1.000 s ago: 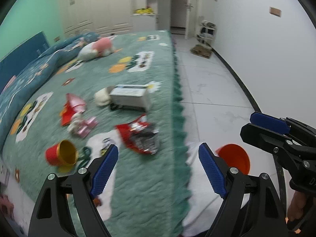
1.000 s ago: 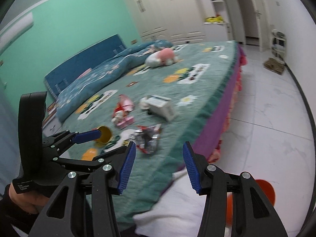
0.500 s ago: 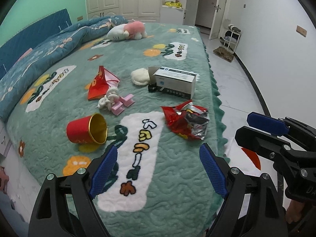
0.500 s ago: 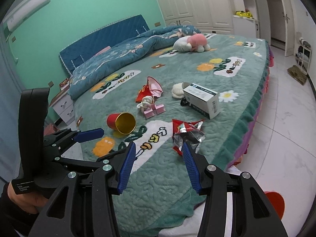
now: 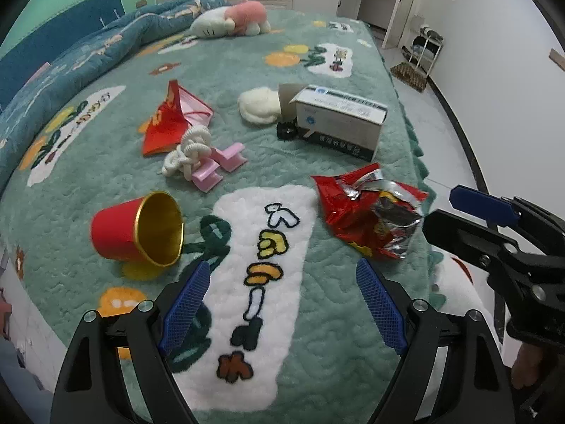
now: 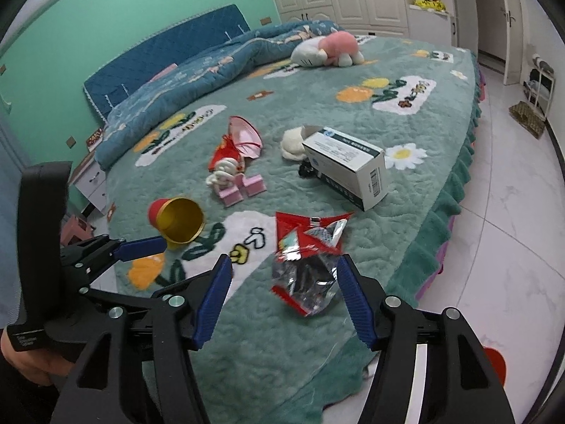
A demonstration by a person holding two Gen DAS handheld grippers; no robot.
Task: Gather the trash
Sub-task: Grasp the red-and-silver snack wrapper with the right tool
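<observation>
Trash lies on a green bedspread [image 5: 317, 353]: a red and silver snack bag [image 5: 367, 212] [image 6: 307, 258], a tipped red cup with a gold inside [image 5: 137, 229] [image 6: 176, 219], a white carton [image 5: 339, 120] [image 6: 346, 169], a red paper packet [image 5: 173, 116] [image 6: 240, 141] and a white wad [image 5: 257, 106]. My left gripper [image 5: 282, 304] is open and empty above the bedspread, between cup and bag. My right gripper [image 6: 282, 296] is open, its fingers either side of the snack bag, just short of it.
A white cord and pink clips [image 5: 204, 159] lie by the packet. A plush toy [image 5: 229, 21] and a blue quilt [image 6: 212, 67] lie at the far end. White tile floor [image 6: 512, 212] runs along the right, with an orange object [image 6: 494, 367] on it.
Both grippers have swung from the bed's edge over the bed and closer to the trash. The right gripper now stands at the snack bag. Both stay open.
</observation>
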